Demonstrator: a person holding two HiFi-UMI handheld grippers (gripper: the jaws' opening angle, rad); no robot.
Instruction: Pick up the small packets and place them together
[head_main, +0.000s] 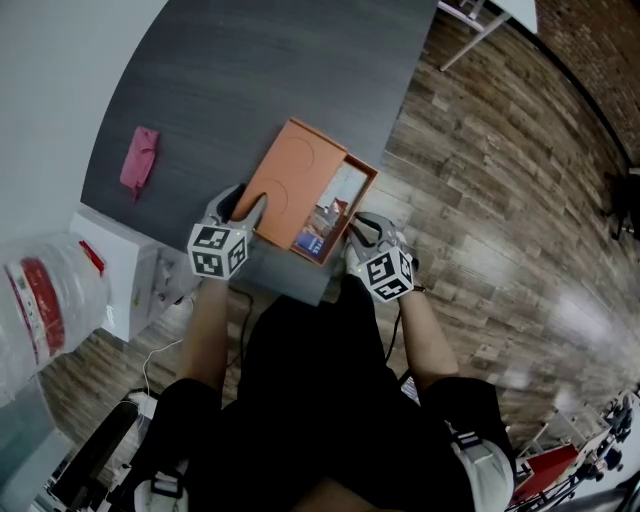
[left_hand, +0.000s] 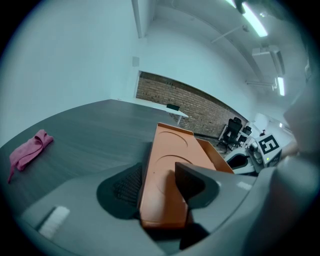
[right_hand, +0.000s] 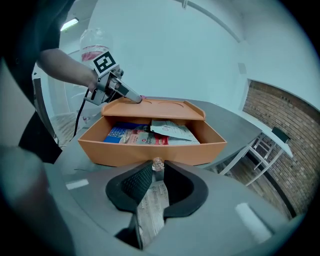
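The right gripper (right_hand: 156, 169) has its jaws pressed together on a small packet (right_hand: 150, 210). It is a thin, flat sachet of pale, crinkled material with fine dark print, held edge-up so that its long axis runs back along the jaws toward the camera. A small clear bead-like nub shows at its front tip (what it is cannot be told). Straight ahead of those jaws, just beyond the fingertips and a little lower, lies the open orange drawer (right_hand: 150, 152). Its long axis runs across the gripper's line, so its near wall faces the packet broadside. Inside it the other packets (right_hand: 142, 134) lie flat and overlapping: a blue-patterned one at the left, a red-and-white one in the middle, and a white printed one tilted on top toward the right. The coming move looks to be a short carry forward over that near wall and a release among them, and the right hand is plainly the nearer one for it. The left gripper (left_hand: 157, 185) is clamped on the near end of the orange cover (left_hand: 172, 147) from which the drawer slides out, apparently steadying the box on the dark table (head_main: 230, 70). It sits on the side of the box away from the drawer's opening.
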